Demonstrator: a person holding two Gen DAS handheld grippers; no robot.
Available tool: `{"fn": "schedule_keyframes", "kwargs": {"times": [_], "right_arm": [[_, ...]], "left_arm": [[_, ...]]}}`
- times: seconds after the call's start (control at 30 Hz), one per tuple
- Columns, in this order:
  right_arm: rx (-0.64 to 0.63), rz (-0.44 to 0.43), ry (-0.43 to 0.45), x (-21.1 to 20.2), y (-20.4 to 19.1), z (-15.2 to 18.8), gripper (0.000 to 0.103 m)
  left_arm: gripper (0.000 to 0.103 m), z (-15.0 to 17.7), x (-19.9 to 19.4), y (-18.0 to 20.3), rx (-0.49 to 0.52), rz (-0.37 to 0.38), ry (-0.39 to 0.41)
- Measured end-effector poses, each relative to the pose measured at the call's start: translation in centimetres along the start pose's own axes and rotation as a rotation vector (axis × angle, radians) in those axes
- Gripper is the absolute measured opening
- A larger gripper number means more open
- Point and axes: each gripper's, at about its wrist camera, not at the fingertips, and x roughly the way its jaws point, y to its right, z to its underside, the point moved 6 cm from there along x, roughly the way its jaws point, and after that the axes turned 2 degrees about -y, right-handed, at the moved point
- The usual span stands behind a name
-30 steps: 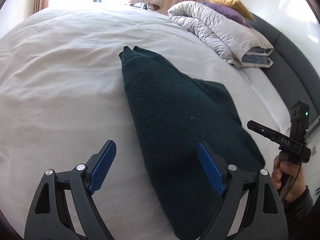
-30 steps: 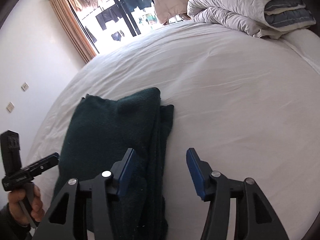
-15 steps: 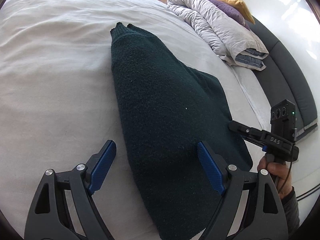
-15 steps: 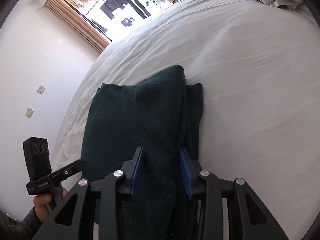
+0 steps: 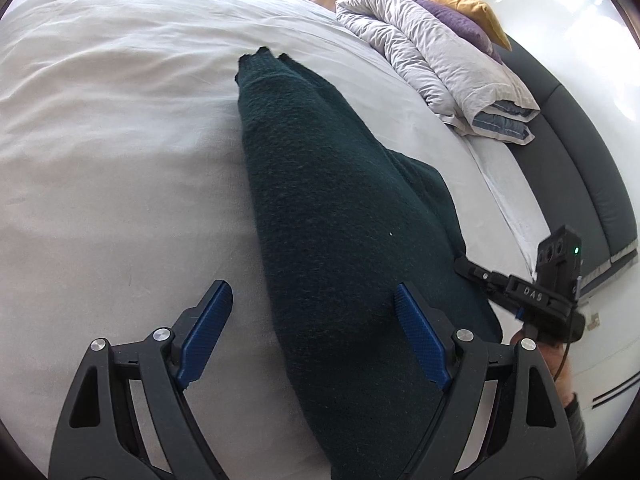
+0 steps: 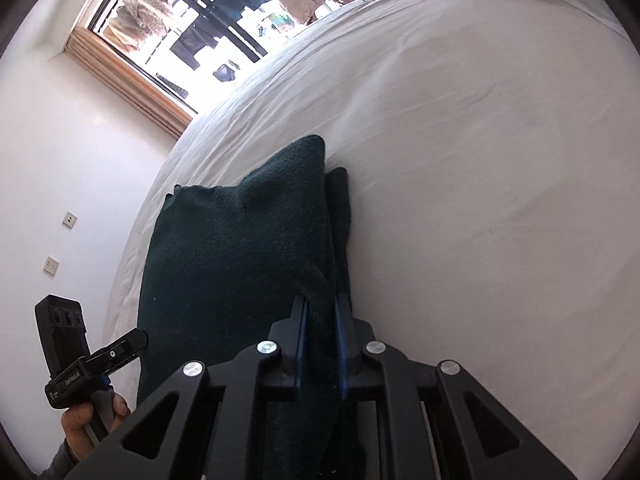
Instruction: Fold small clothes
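A dark green knitted garment (image 5: pixel 340 220) lies folded lengthwise on the white bed sheet (image 5: pixel 100 160). My left gripper (image 5: pixel 312 292) is open and straddles its near left edge, with one blue pad over the cloth and the other over the sheet. In the right wrist view the garment (image 6: pixel 240 260) has a raised fold along its right edge. My right gripper (image 6: pixel 320 302) is closing on that fold, and its pads pinch the cloth between them. The right gripper (image 5: pixel 480 276) also shows at the garment's far side in the left wrist view, held by a hand.
A folded pale duvet (image 5: pixel 440 60) with a yellow pillow (image 5: pixel 468 8) and a purple one lies at the head of the bed. A dark padded headboard (image 5: pixel 580 152) curves behind. A window (image 6: pixel 180 32) and a white wall with sockets (image 6: pixel 70 219) stand beyond the bed's left side.
My right gripper has come down onto the garment's right edge and its jaws have narrowed from wide apart to a pinch on the fold. The left gripper has edged closer and stays open.
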Motion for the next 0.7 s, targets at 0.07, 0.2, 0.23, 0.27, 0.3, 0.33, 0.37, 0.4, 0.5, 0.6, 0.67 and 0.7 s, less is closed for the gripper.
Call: {"fn": "schedule_keyframes", "kwargs": {"times": [0.07, 0.2, 0.23, 0.27, 0.3, 0.33, 0.37, 0.4, 0.5, 0.6, 0.67, 0.7], "right_arm": [[0.012, -0.017, 0.022, -0.3, 0.2, 0.6, 0.013], [-0.039, -0.076, 0.036, -1.5, -1.0, 0.3, 0.035], [-0.031, -0.070, 0.048, -2.1, -0.8, -0.2, 0.049], [-0.014, -0.071, 0.068, -2.7, -0.5, -0.7, 0.052], [0.008, -0.084, 0.080, -3.1, -0.1, -1.1, 0.053], [0.026, -0.108, 0.059, -2.8, 0.1, -1.4, 0.053], [0.041, -0.132, 0.001, -1.8, 0.0, -1.4, 0.053], [0.052, -0.155, -0.086, -0.1, 0.0, -1.1, 0.053], [0.073, -0.156, -0.172, 3.3, -0.1, -0.9, 0.053], [0.135, -0.174, -0.169, 4.5, -0.4, -1.6, 0.037], [0.038, -0.096, -0.165, 4.6, -2.2, -1.1, 0.035], [0.004, -0.074, -0.166, 4.4, -3.2, -0.9, 0.033]], "left_arm": [[0.083, 0.0, 0.1, -0.1, -0.006, 0.009, -0.002], [0.083, -0.4, 0.7, 0.1, -0.003, 0.019, -0.009], [0.083, -0.6, 0.9, 0.0, -0.008, 0.025, -0.011], [0.083, -0.8, 1.0, -0.1, -0.015, 0.032, -0.016], [0.083, -1.0, 1.3, -0.2, -0.028, 0.044, -0.021], [0.083, -1.2, 1.6, -0.2, -0.037, 0.057, -0.028], [0.083, -1.4, 2.1, -0.1, -0.045, 0.072, -0.042], [0.083, -1.6, 2.5, 0.1, -0.047, 0.080, -0.049], [0.080, -2.0, 3.7, 0.9, -0.033, 0.082, -0.069], [0.061, -2.5, 4.3, 1.4, -0.028, 0.057, -0.085], [0.046, -2.6, 4.0, 1.2, -0.040, 0.066, -0.088], [0.043, -2.7, 3.7, 1.2, -0.042, 0.079, -0.087]]}}
